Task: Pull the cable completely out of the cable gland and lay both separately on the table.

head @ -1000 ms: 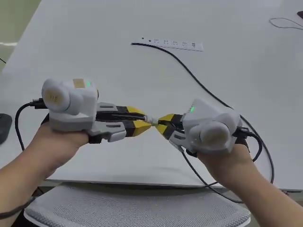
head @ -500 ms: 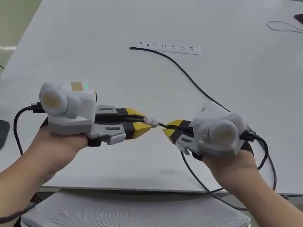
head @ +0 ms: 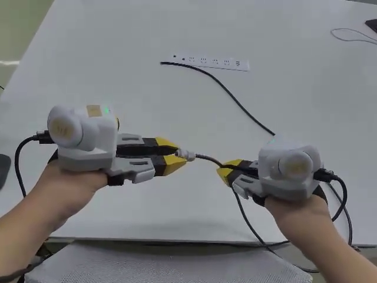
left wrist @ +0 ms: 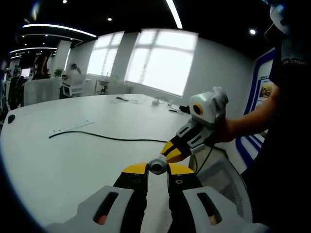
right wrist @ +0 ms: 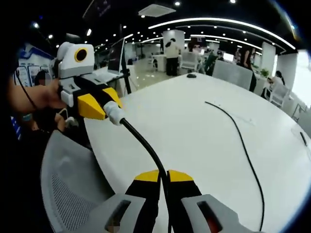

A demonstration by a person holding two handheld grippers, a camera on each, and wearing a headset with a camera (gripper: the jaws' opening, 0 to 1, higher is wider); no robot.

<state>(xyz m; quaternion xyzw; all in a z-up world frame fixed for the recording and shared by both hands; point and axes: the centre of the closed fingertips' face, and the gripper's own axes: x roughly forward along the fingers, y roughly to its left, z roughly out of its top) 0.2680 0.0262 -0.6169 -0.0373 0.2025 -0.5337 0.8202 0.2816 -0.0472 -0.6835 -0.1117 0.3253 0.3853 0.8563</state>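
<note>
Since left gripper (head: pixel 178 158), pinching gland (head: pixel 187 155), and right gripper (head: pixel 223 171), pinching cable (head: pixel 207 159), drew apart mid-frame — cable looks partly out.

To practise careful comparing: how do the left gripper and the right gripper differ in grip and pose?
The left gripper is shut on the pale cable gland; the right gripper is shut on the black cable. In the head view the left gripper points rightward, the right gripper leftward. Both have yellow-tipped fingers and are held over the white table, a short stretch of cable between them.
</note>
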